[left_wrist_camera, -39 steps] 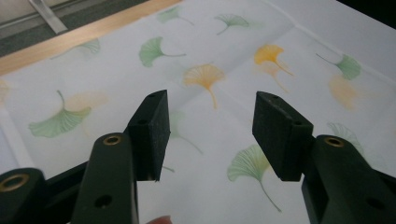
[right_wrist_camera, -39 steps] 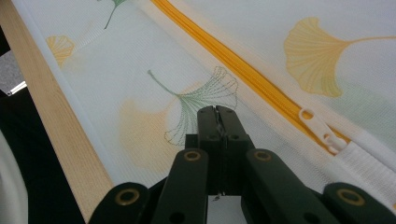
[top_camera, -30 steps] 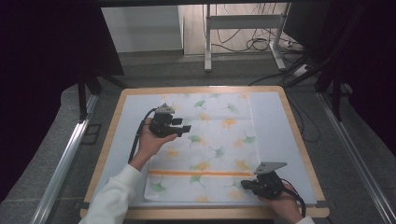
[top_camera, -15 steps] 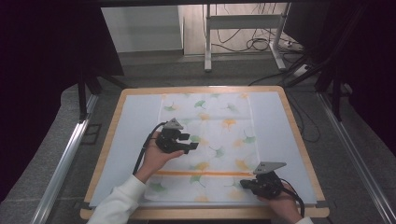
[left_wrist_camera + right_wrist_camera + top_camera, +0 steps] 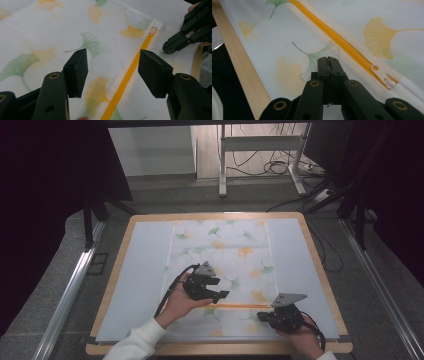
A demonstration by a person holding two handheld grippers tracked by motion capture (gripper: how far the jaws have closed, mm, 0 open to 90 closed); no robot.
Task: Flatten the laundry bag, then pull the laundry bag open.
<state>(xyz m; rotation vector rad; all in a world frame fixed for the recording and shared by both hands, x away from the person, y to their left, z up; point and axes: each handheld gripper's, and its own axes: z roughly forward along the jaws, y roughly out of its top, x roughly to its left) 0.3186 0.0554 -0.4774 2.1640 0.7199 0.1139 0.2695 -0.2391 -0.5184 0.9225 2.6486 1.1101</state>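
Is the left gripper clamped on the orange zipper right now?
No, in the left gripper view the left gripper stands open above the bag, with the orange zipper lying untouched between its jaws.

Bag (image 5: 220, 255) on table (image 5: 135, 270), zipper (image 5: 240, 306) near front edge

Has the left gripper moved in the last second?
Yes. The left gripper has come toward the table's near edge, close above the orange zipper, its jaws opening with nothing between them.

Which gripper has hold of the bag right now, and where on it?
The right gripper is shut on the mesh bag, pinching fabric near its zipper pull. The left gripper is open, holding nothing.
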